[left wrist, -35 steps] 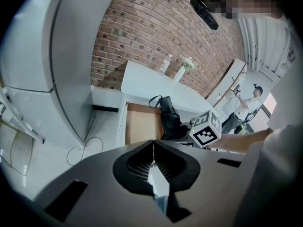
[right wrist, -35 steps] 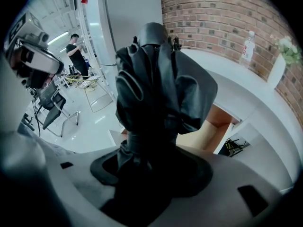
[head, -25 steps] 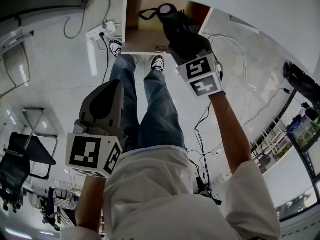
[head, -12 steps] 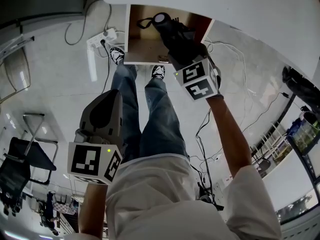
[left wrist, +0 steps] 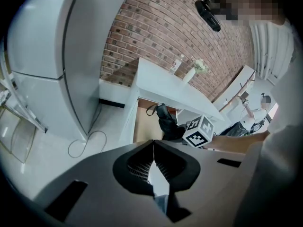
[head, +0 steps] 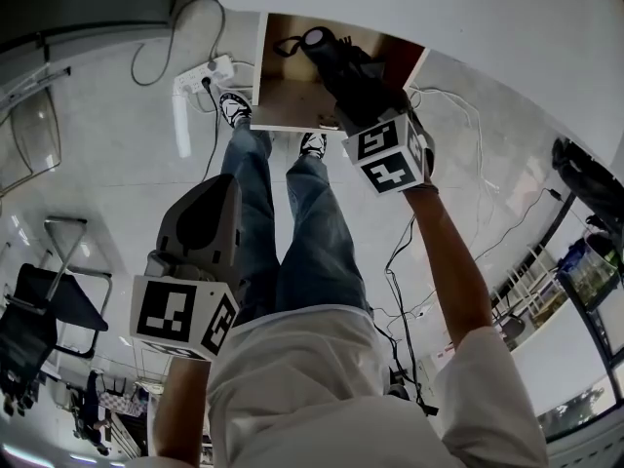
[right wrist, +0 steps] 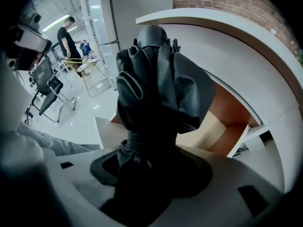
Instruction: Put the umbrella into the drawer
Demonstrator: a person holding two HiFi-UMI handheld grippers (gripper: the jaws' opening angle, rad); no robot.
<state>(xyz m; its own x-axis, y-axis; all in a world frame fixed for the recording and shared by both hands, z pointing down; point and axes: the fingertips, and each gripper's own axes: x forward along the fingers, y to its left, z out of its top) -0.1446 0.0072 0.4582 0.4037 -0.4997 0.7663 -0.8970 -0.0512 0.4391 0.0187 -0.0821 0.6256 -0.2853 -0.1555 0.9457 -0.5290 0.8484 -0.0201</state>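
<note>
A folded black umbrella point(head: 336, 55) with a wrist strap hangs over the open wooden drawer point(head: 288, 91) under the white desk. My right gripper point(head: 363, 100) is shut on the umbrella's lower part, and its marker cube sits just below. In the right gripper view the umbrella point(right wrist: 156, 93) fills the middle, clamped in my right gripper point(right wrist: 151, 174), with the drawer's inside point(right wrist: 222, 126) behind it. My left gripper point(head: 229, 169) hangs low beside the person's legs, shut and empty. Past the left gripper point(left wrist: 153, 148) I see the drawer point(left wrist: 144, 124) and umbrella point(left wrist: 165, 122) further off.
A power strip point(head: 205, 68) with a cable lies on the floor left of the drawer. The person's legs and shoes point(head: 234, 110) stand right before it. More cables point(head: 458, 96) run on the right. A chair point(head: 49, 295) stands at the far left. The white desk top point(head: 439, 8) overhangs the drawer.
My right gripper has carried the umbrella slightly further in over the open drawer. The left gripper has hardly moved.
</note>
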